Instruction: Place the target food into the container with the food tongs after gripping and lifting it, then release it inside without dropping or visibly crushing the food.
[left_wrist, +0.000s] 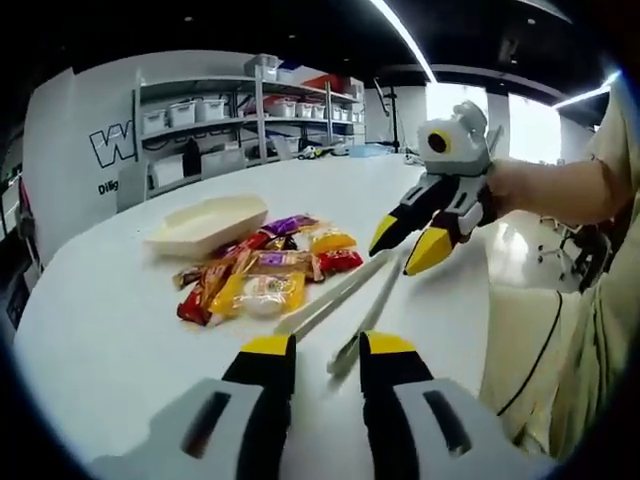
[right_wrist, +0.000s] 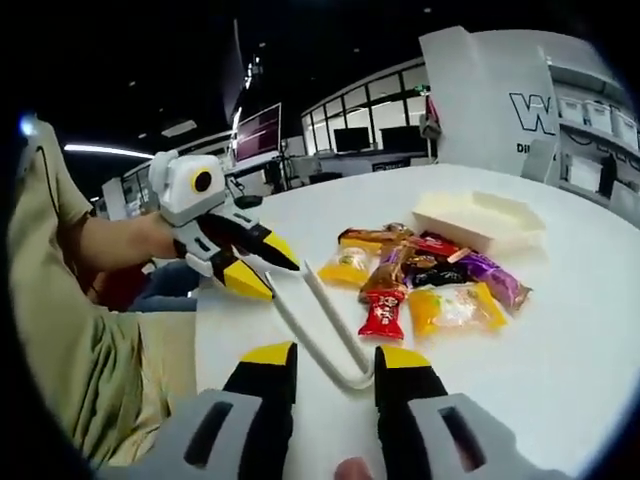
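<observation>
Two grippers hover over a round white table (left_wrist: 120, 330), with a pair of pale food tongs (left_wrist: 345, 305) lying flat on it between them. The tongs lie a little way open, the two arms spreading from the joined bend toward the tips, and they have hold of nothing (the tips end just short of the snack pile). In the left gripper view the left gripper (left_wrist: 328, 352) has its jaws parted on either side of the tongs' bend; whether they touch it I cannot tell. In that same view the right gripper (left_wrist: 405, 245) hangs above the tongs' tip end, its yellow-tipped jaws apart and empty.

Beside the tongs' tips lies a heap of wrapped snacks (left_wrist: 262, 270): red, yellow, orange and purple packets, one clear-fronted yellow packet (left_wrist: 268, 293) nearest the tongs. Beyond the heap, on the side away from the tongs, sits a shallow cream tray (left_wrist: 208, 224), empty.

In the right gripper view the tongs (right_wrist: 320, 330) run between its own jaws, with the snacks (right_wrist: 425, 275) to one side and the tray (right_wrist: 480, 220) past them. Far behind the tray stand shelves with storage bins (left_wrist: 250, 110).
</observation>
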